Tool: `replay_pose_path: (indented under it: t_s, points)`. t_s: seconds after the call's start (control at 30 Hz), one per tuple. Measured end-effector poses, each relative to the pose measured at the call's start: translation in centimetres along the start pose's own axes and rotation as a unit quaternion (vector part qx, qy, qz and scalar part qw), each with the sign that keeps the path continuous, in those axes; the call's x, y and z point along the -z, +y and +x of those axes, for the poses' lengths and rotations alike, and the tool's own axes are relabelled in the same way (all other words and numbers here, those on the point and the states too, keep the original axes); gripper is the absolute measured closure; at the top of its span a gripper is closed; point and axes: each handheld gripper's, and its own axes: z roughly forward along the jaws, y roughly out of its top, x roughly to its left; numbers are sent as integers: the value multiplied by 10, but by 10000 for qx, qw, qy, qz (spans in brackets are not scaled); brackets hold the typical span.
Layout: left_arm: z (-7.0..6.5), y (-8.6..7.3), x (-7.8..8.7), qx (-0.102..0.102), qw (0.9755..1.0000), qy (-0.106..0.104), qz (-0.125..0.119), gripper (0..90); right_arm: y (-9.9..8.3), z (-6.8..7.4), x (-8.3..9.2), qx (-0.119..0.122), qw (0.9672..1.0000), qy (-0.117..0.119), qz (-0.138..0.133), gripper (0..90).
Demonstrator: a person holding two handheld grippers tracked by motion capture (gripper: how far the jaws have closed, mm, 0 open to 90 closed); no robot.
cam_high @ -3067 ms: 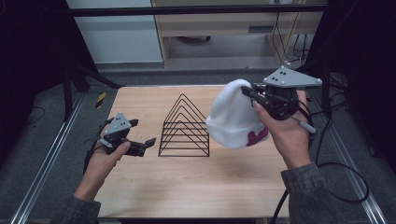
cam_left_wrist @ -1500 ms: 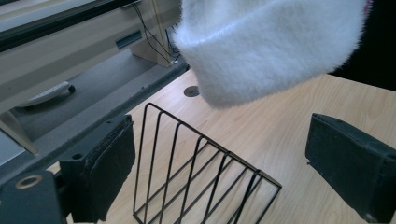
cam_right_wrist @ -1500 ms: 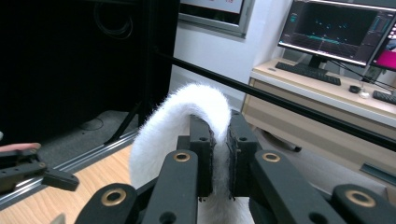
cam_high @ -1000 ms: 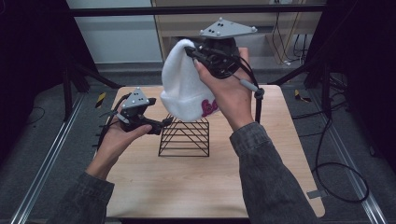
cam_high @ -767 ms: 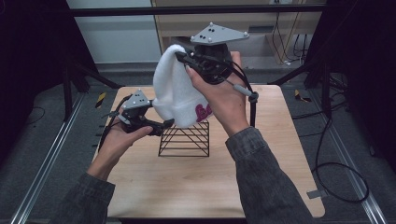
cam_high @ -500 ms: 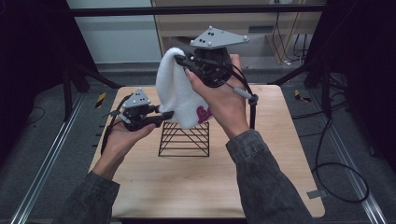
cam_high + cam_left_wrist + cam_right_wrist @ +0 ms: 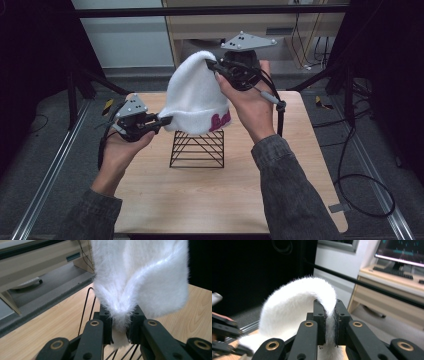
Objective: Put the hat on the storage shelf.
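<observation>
- One fluffy white knit beanie hat with pink lettering on its cuff point(image 7: 197, 102) hangs in the air above the middle of the light wooden worktop point(image 7: 300, 165), stretched between the two tools.
- The right tool point(image 7: 212, 67), black with a grey three-cornered plate on top, is held high at the far side; its jaws are nearly closed on a fold of the hat's crown, seen up close in the right gripper view point(image 7: 329, 315), where white fleece is pinched between the two pads.
- The left tool point(image 7: 165, 120), also one black two-jaw device with a grey plate, sits lower at the left; its jaws are clamped on the hat's lower edge, and the left gripper view point(image 7: 120, 320) shows a tuft of the white fabric point(image 7: 140, 277) squeezed between them.
- One black wire rack of triangular frames point(image 7: 197, 149) stands on the worktop directly beneath the hat; the cuff hangs just above its top, and whether they touch cannot be told.
- Its thin wires point(image 7: 86, 305) rise just beyond the left tool's jaws.
- Two hands in grey sleeves hold the tools: left hand point(image 7: 122, 150), right hand point(image 7: 252, 107).
- A black cable point(image 7: 350, 175) lies coiled on the floor at the right, off the worktop.
</observation>
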Motion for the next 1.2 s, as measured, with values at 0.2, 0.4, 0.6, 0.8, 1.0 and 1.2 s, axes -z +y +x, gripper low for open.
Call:
replay_pose_path:
  t_s: [0.2, 0.4, 0.6, 0.8, 1.0, 1.2]
  points:
    - [4, -3, 11, 41, 9999, -80, 55, 780, -14, -6, -6, -114, 9998, -24, 130, 831]
    - [9, -4, 3, 82, 9998, -27, 171, 780, -22, -8, -14, -156, 9995, -68, 279, 830]
    - [17, -8, -13, 109, 9994, 93, 328, 782, -32, -14, -27, -201, 9986, -135, 465, 829]
    - [28, -15, -26, 246, 9985, 221, 428, 787, -44, -18, -40, -240, 9977, -160, 609, 829]
    - [34, -21, -38, 270, 9980, 311, 483, 791, -50, -21, -48, -207, 9971, -184, 705, 830]
    - [36, -29, -44, 287, 9976, 357, 519, 792, -56, -18, -52, -144, 9971, -140, 737, 830]
